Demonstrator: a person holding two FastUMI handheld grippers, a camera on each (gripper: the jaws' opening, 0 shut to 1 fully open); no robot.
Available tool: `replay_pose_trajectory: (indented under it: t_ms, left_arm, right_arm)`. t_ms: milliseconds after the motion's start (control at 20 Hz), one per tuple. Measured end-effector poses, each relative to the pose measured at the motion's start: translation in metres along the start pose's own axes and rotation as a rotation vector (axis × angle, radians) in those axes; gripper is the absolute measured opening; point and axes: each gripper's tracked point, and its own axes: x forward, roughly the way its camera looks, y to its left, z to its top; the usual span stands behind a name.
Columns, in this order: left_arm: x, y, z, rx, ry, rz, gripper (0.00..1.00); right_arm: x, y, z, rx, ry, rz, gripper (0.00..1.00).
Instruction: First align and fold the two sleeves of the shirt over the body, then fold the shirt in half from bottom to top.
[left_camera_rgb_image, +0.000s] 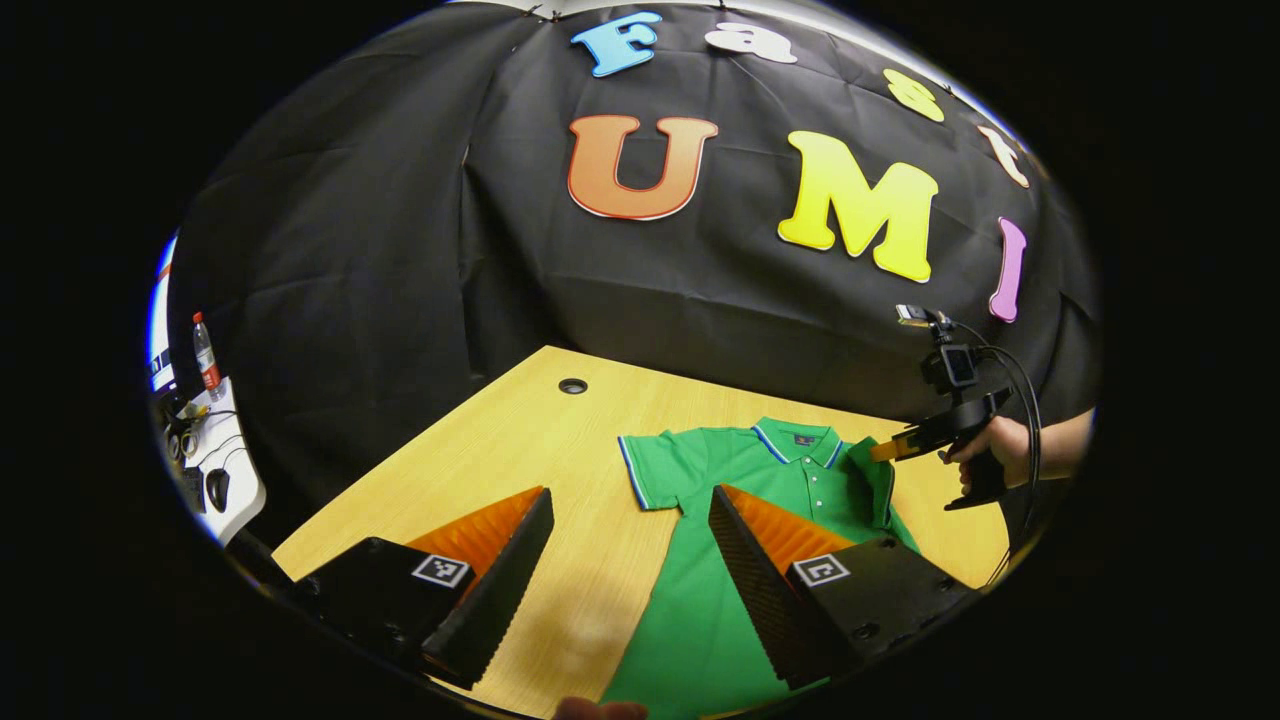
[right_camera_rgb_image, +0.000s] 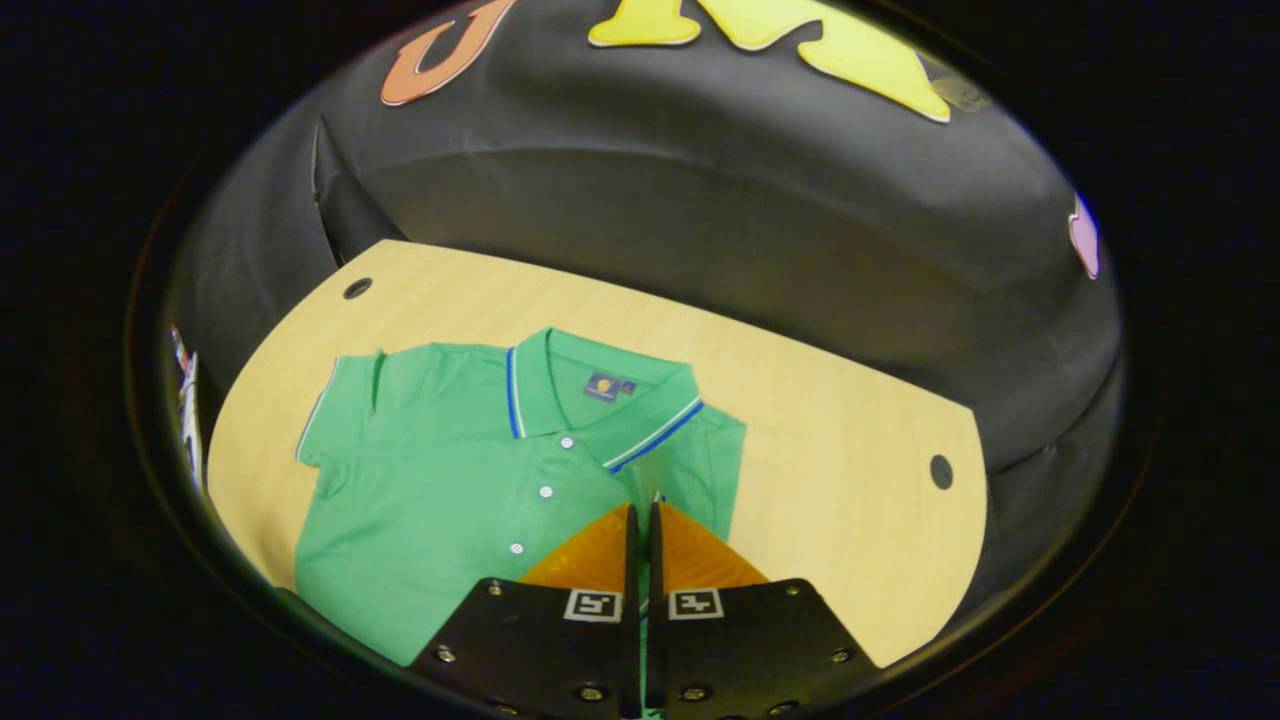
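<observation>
A green polo shirt (left_camera_rgb_image: 760, 470) (right_camera_rgb_image: 450, 480) lies face up on the wooden table (left_camera_rgb_image: 500, 440), collar toward the wall. Its left sleeve (left_camera_rgb_image: 650, 470) (right_camera_rgb_image: 340, 420) lies spread flat. The right sleeve (left_camera_rgb_image: 870, 480) (right_camera_rgb_image: 700, 450) is turned in over the body, and my right gripper (right_camera_rgb_image: 645, 508) is shut on its edge, with a thin strip of cloth between the fingers. In the left gripper view, a hand holds that right gripper (left_camera_rgb_image: 880, 450) at the shirt's right shoulder. My left gripper (left_camera_rgb_image: 630, 495) hangs open above the table near the left sleeve, holding nothing.
Round cable holes (left_camera_rgb_image: 573, 386) (right_camera_rgb_image: 941, 471) sit in the tabletop near its far corners. A white side desk (left_camera_rgb_image: 235, 500) with a bottle (left_camera_rgb_image: 205, 355) and a mouse (left_camera_rgb_image: 217, 488) stands off to the left. The black cloth wall closes the far side.
</observation>
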Motion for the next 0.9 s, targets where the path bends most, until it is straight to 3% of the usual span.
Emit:
replay_pose_trajectory:
  t_ms: [150,400,450,700,900]
  left_arm:
    - [-0.001,0.007,-0.005,0.0,0.013,0.011,0.99]
    - [0.001,0.008,-0.006,-0.002,0.018,0.009,0.99]
    - [0.002,0.006,-0.006,-0.002,0.017,0.005,0.99]
    - [0.012,-0.005,-0.003,0.007,0.02,-0.029,0.99]
    - [0.025,-0.018,0.001,-0.003,0.021,-0.104,0.99]
  right_arm:
    - [0.006,0.016,-0.003,0.016,0.014,0.028,0.03]
    - [-0.006,0.029,0.008,0.089,-0.03,0.11,0.17]
    - [-0.008,0.029,0.01,0.106,-0.043,0.123,0.14]
    - [-0.022,0.007,0.017,0.13,-0.079,0.1,0.33]
    - [-0.043,-0.017,0.018,0.127,-0.118,0.07,0.36]
